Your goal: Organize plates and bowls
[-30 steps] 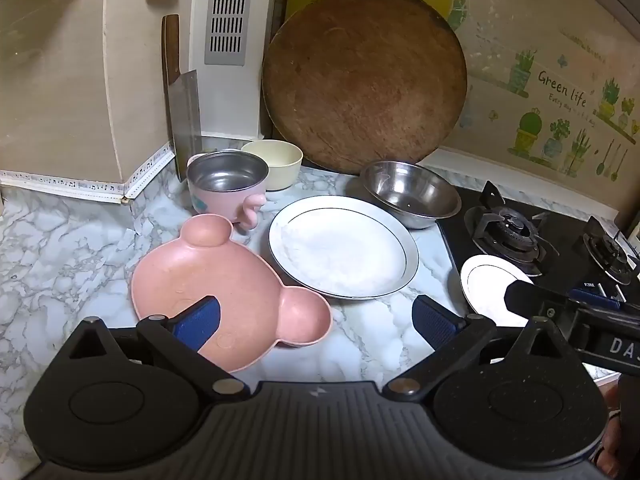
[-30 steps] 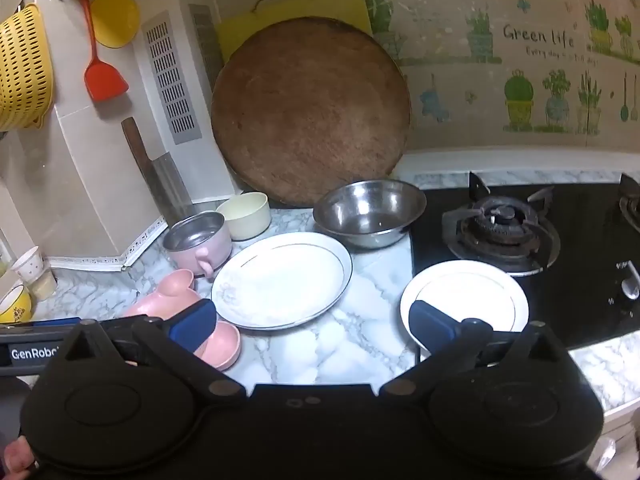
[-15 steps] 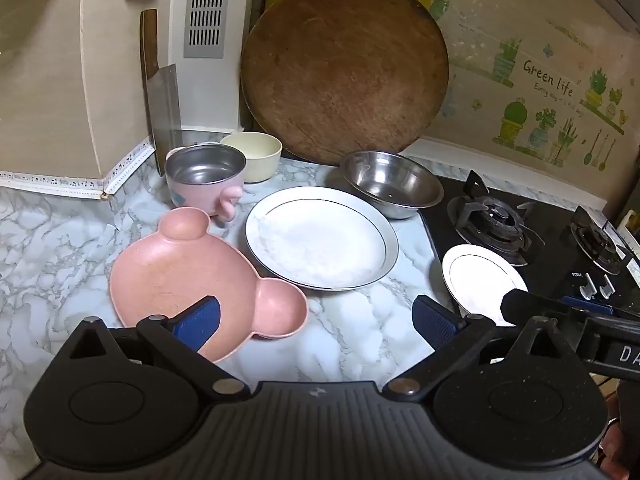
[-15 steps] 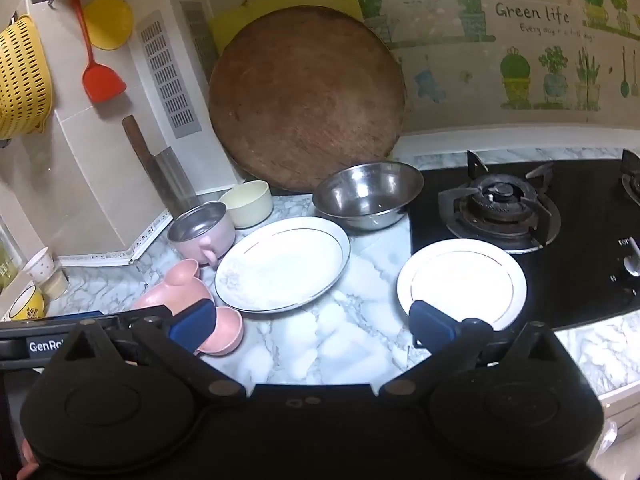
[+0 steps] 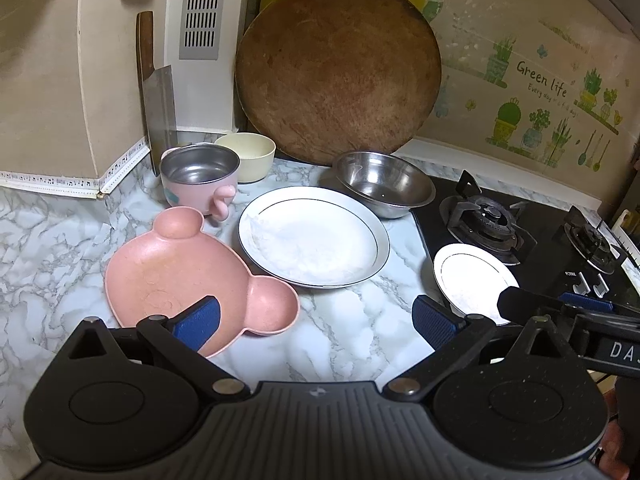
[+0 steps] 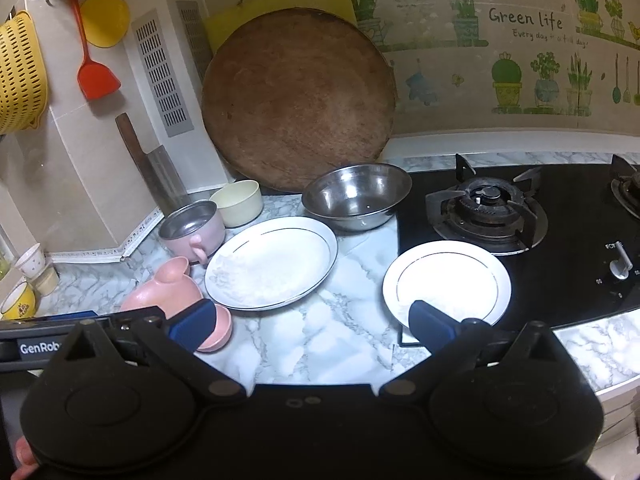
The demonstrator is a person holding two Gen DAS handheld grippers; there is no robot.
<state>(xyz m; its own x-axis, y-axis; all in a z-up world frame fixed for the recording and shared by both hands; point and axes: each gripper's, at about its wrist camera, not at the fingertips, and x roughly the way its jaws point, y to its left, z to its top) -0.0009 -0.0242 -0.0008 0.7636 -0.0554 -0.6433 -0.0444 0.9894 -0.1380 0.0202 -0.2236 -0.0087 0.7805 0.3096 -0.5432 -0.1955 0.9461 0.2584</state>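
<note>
A large white plate (image 5: 314, 238) (image 6: 272, 262) lies mid-counter. A small white plate (image 5: 474, 276) (image 6: 446, 278) lies partly on the stove's edge. A pink bear-shaped plate (image 5: 180, 276) (image 6: 164, 290) is at the left, with a pink steel-lined cup (image 5: 200, 178) (image 6: 194, 224) and a cream bowl (image 5: 248, 154) (image 6: 238, 200) behind it. A steel bowl (image 5: 384, 182) (image 6: 358, 194) stands behind the large plate. My left gripper (image 5: 316, 320) is open and empty above the counter's front. My right gripper (image 6: 310, 324) is open and empty, its right finger over the small plate's near rim.
A round wooden board (image 5: 338, 66) (image 6: 298, 96) and a cleaver (image 5: 158, 96) lean on the back wall. The black gas stove (image 5: 520, 240) (image 6: 520, 216) fills the right. Small cups (image 6: 30, 262) stand at the far left. A colander and spatula (image 6: 92, 68) hang on the wall.
Both grippers have drifted a little over the counter, so the dishes shift slightly in view. No dish has moved. Both grippers stay open.
</note>
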